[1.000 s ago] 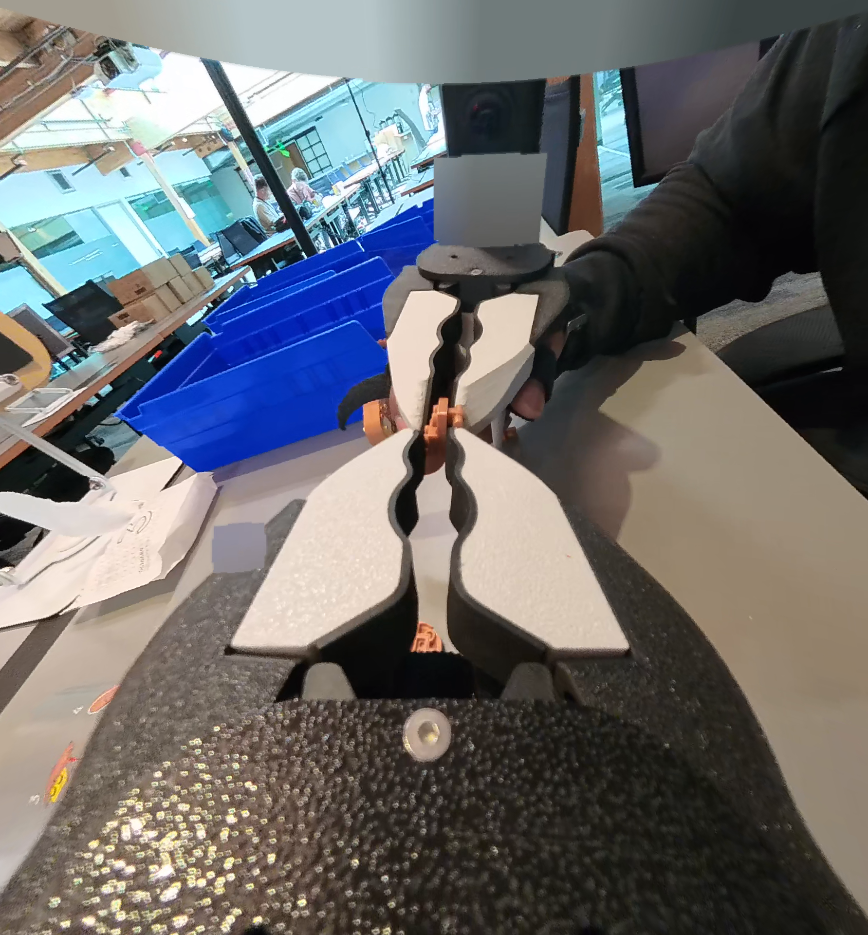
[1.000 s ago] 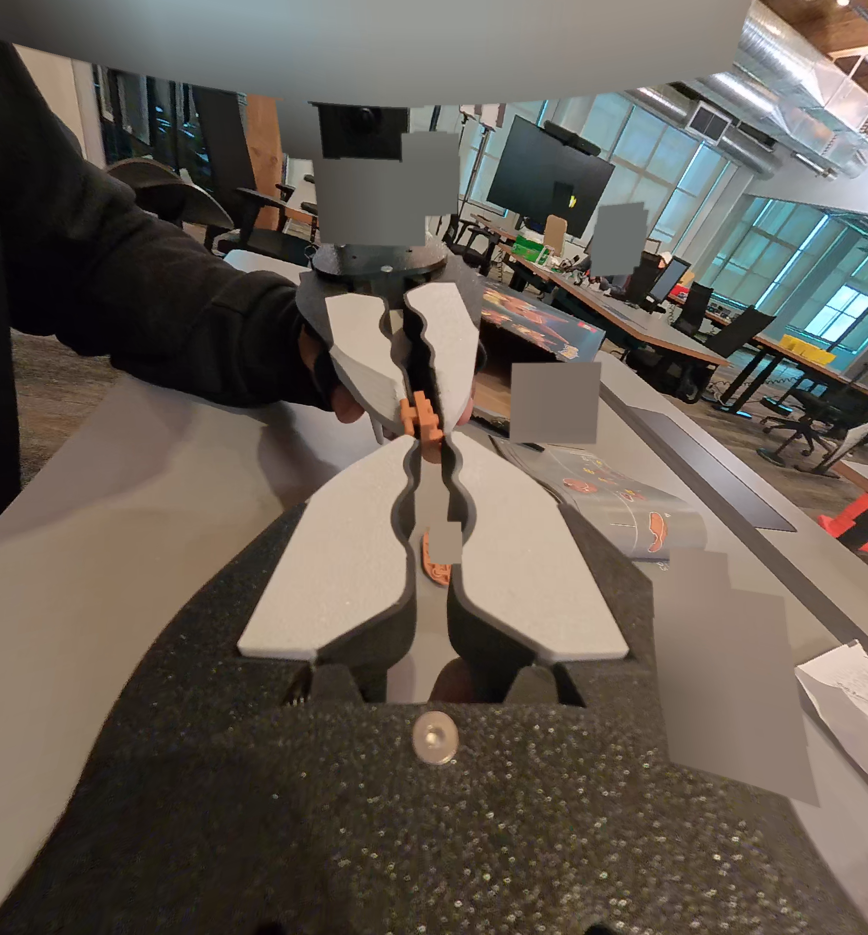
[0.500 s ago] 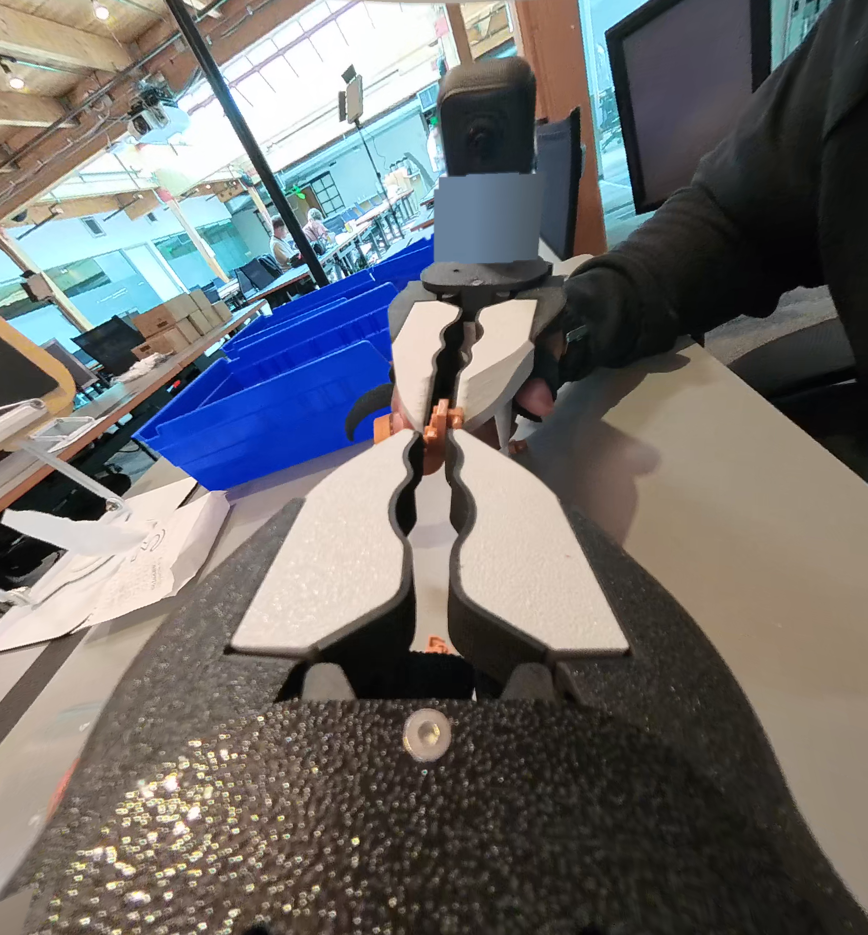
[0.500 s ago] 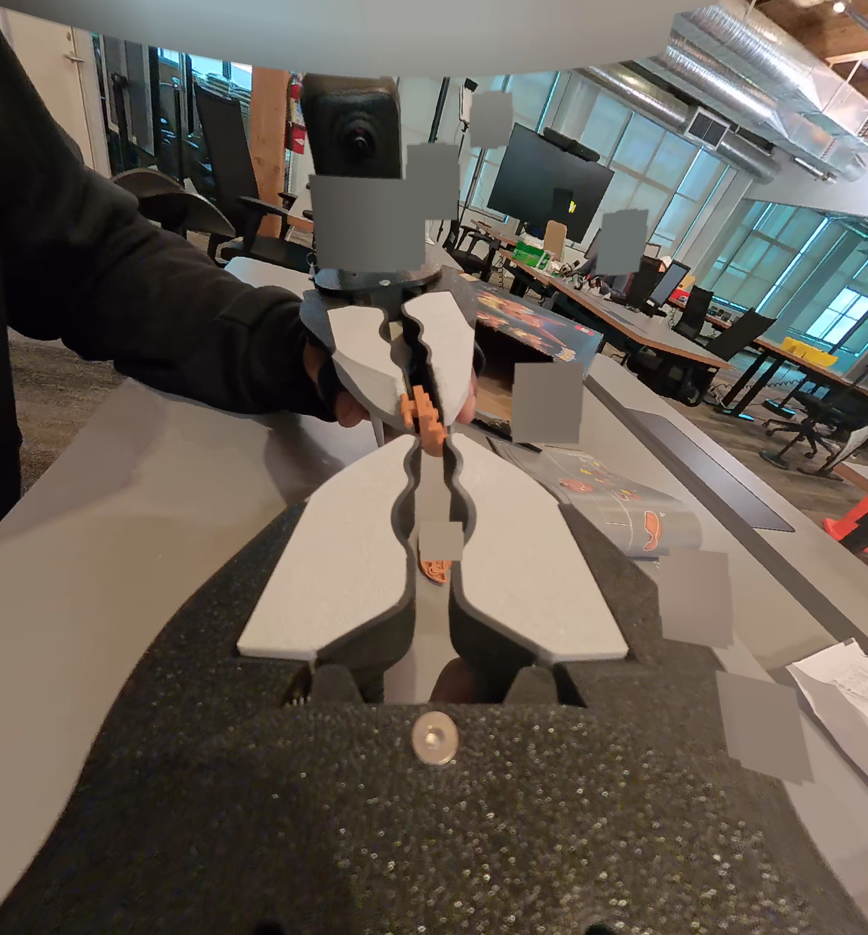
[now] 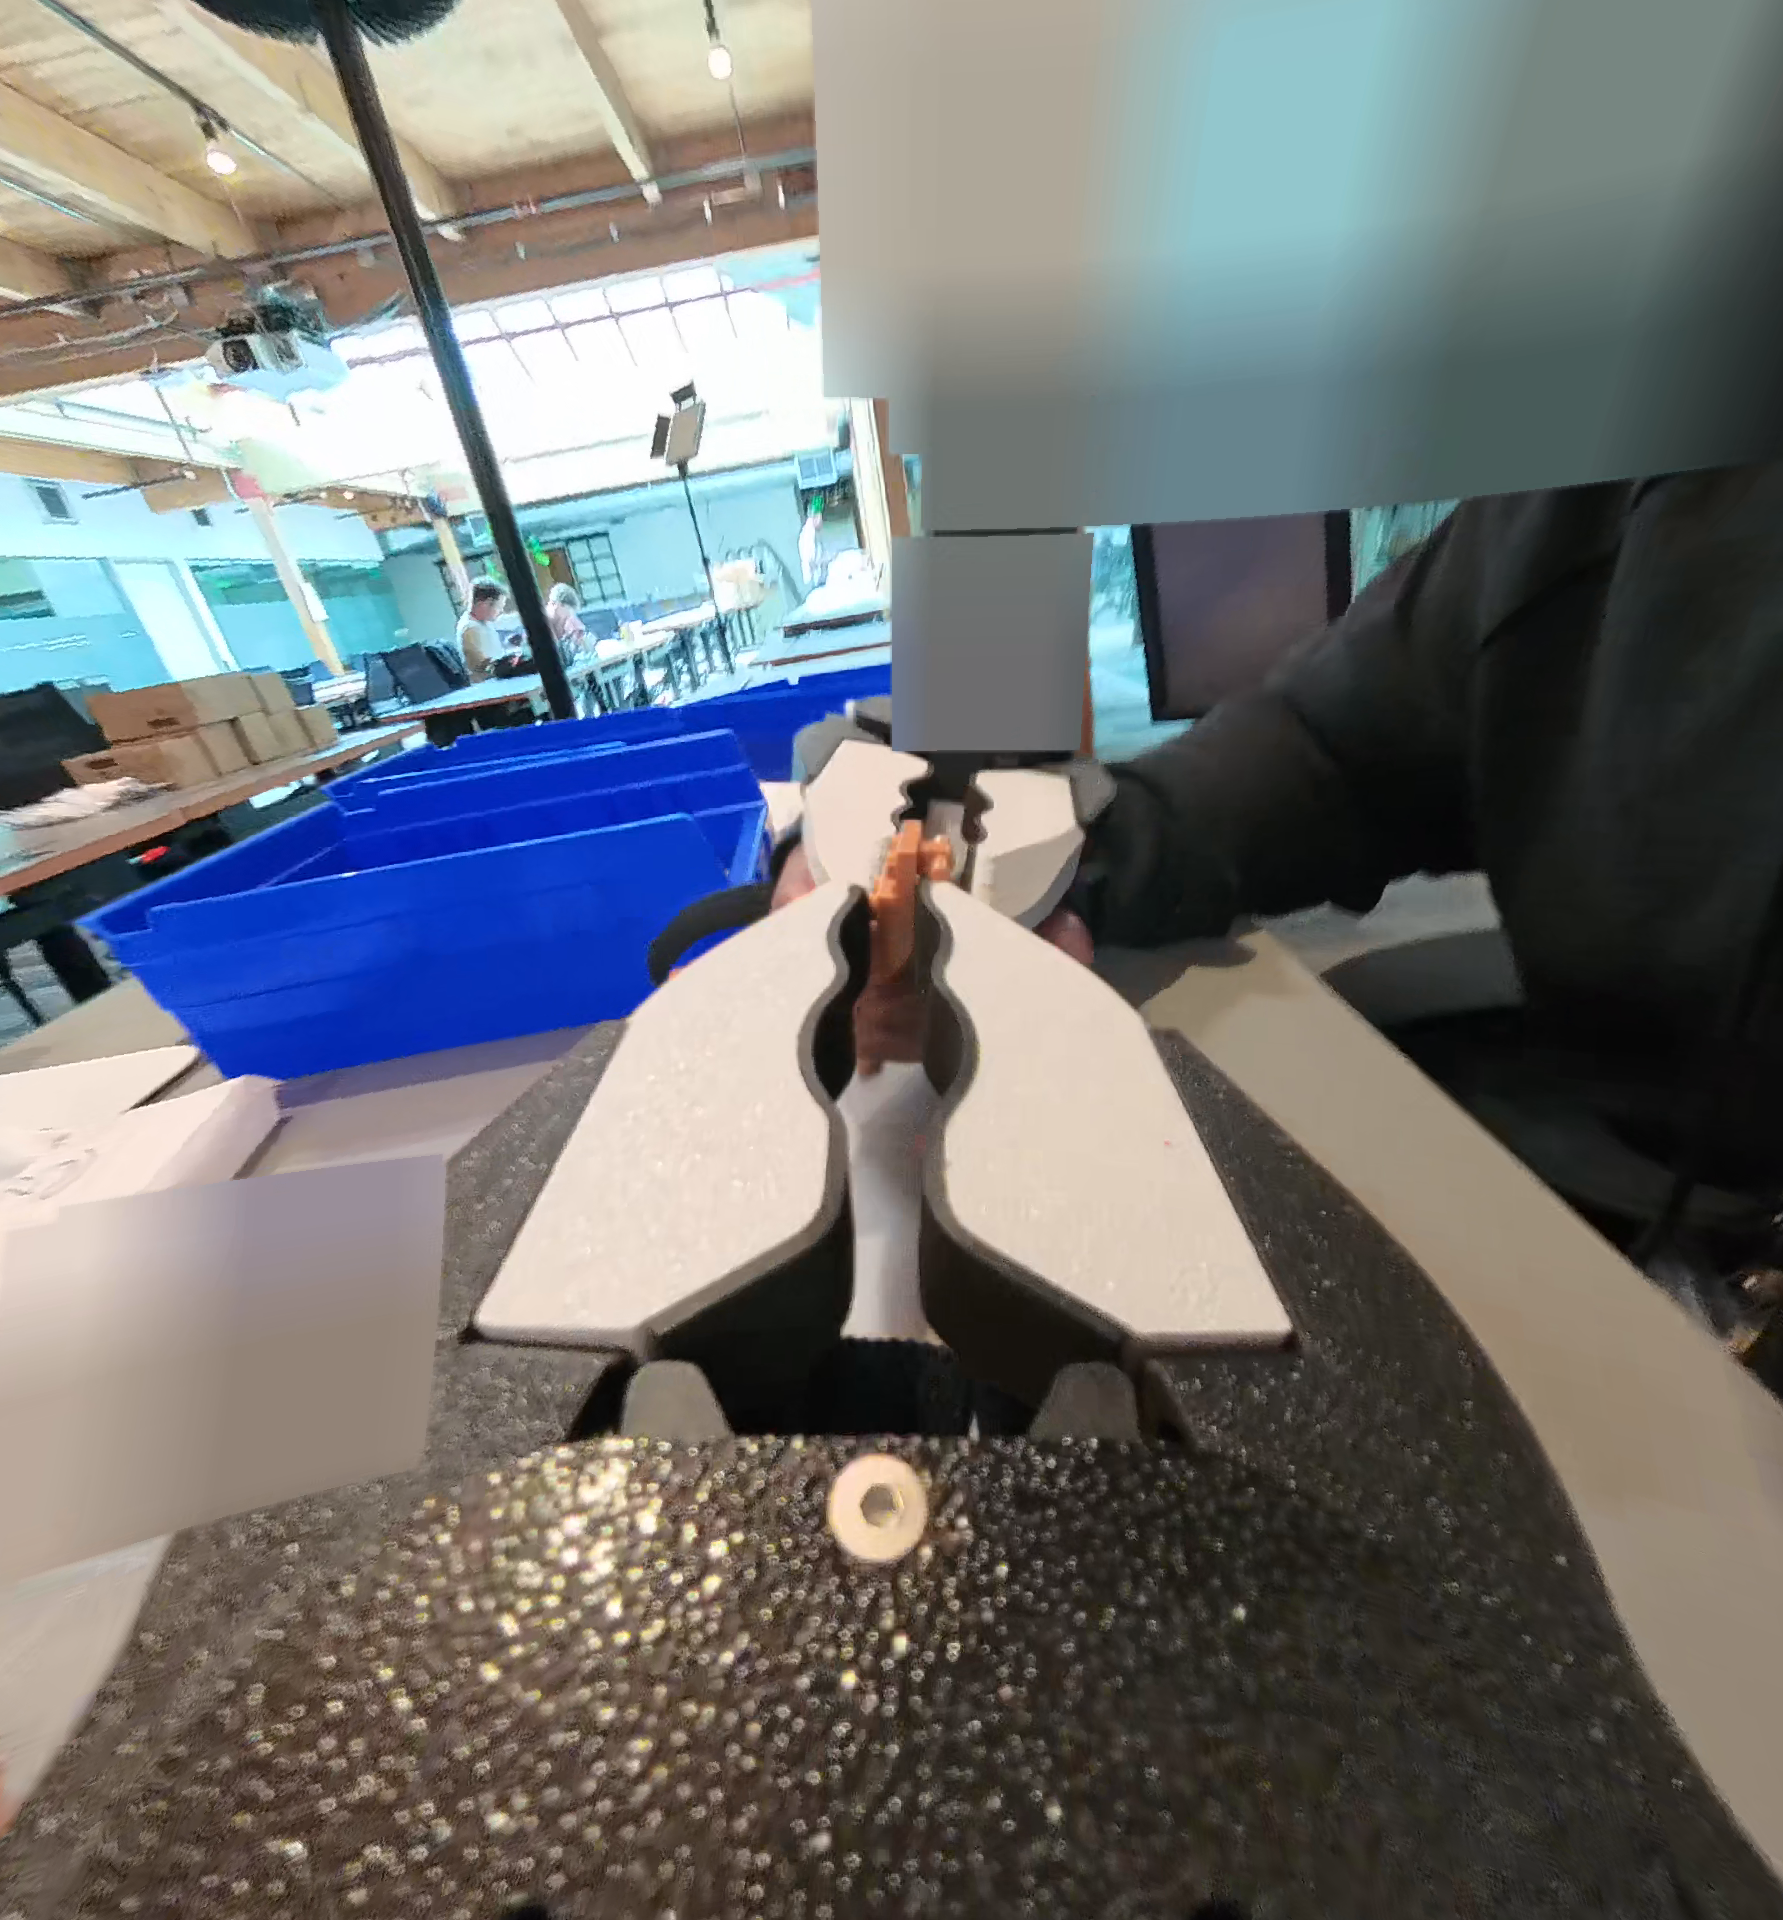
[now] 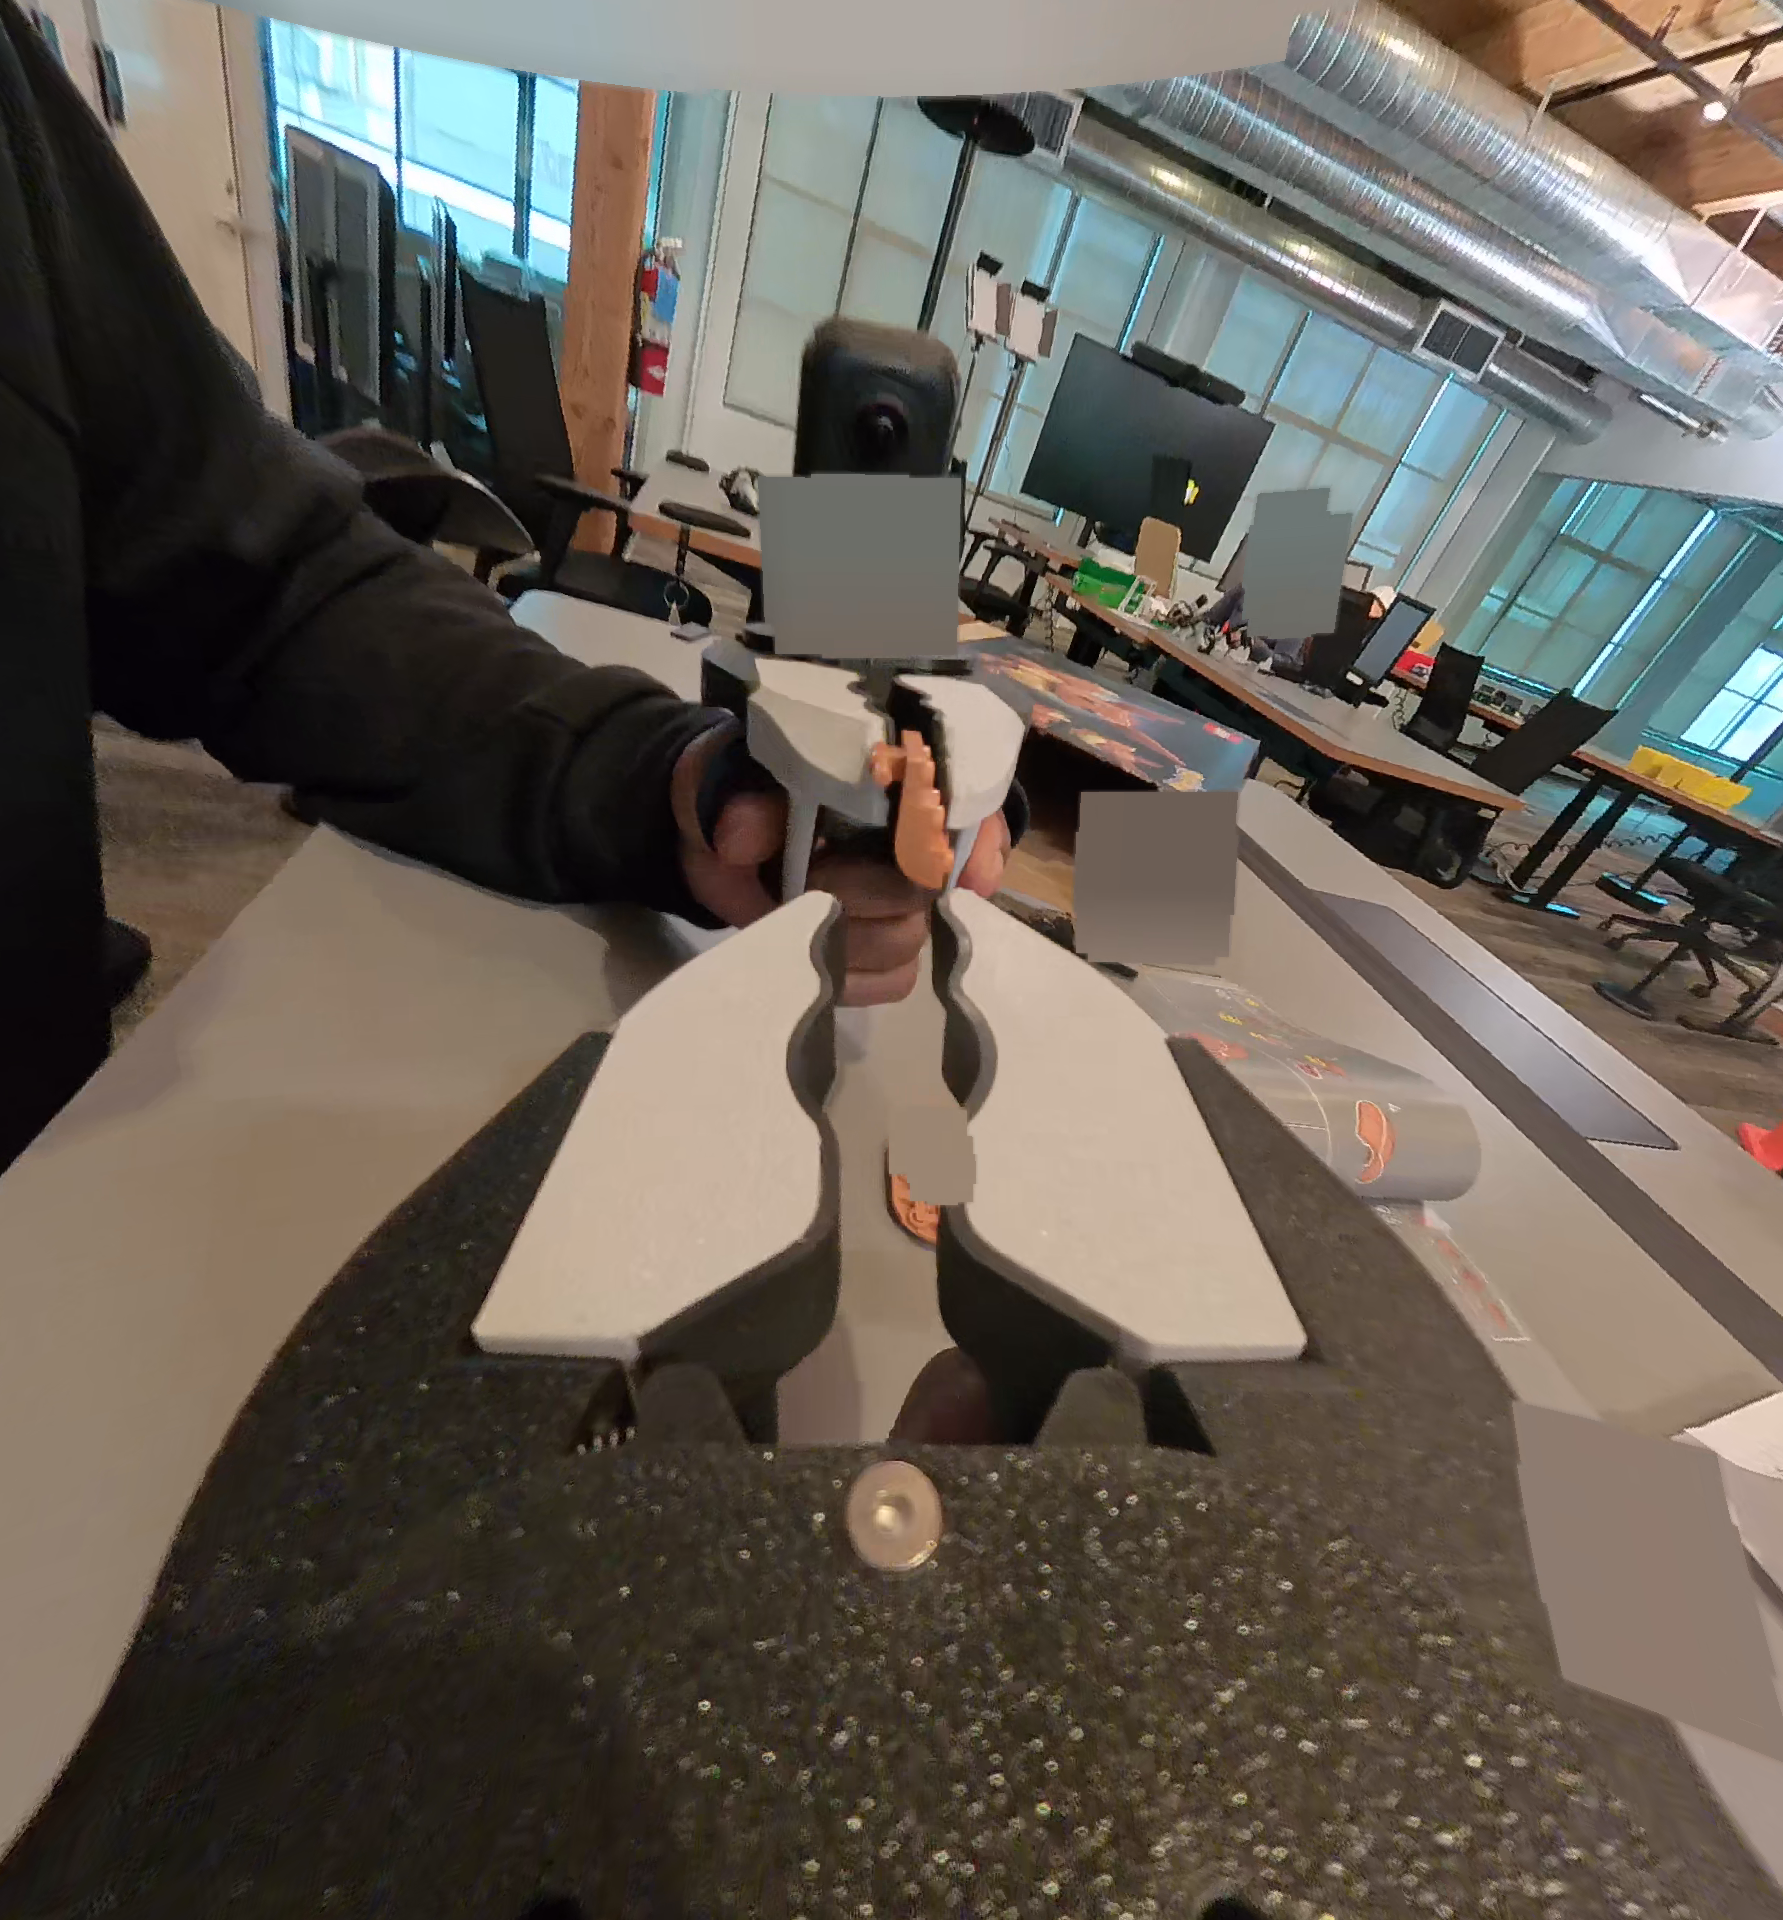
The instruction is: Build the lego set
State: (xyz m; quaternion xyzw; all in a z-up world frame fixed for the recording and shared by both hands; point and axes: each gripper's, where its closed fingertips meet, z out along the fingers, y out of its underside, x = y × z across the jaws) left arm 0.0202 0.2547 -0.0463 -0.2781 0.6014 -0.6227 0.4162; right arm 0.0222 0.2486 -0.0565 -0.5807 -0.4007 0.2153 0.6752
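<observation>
Orange plastic piece point(image 5: 895, 914), small and toothed, sits clamped between the fingertips of the left gripper point(image 5: 892, 904), jaws nearly closed on it. In the right wrist view the same piece point(image 6: 923, 821) hangs from that far gripper at 12 o'clock. The right gripper point(image 6: 882, 914) stands parted, nothing between its fingertips, just short of the piece. Blue bins point(image 5: 430, 914) lie at 9 o'clock of the left gripper on the grey table point(image 5: 1386, 1143); a printed box point(image 6: 1126, 727) lies at 1 o'clock of the right.
</observation>
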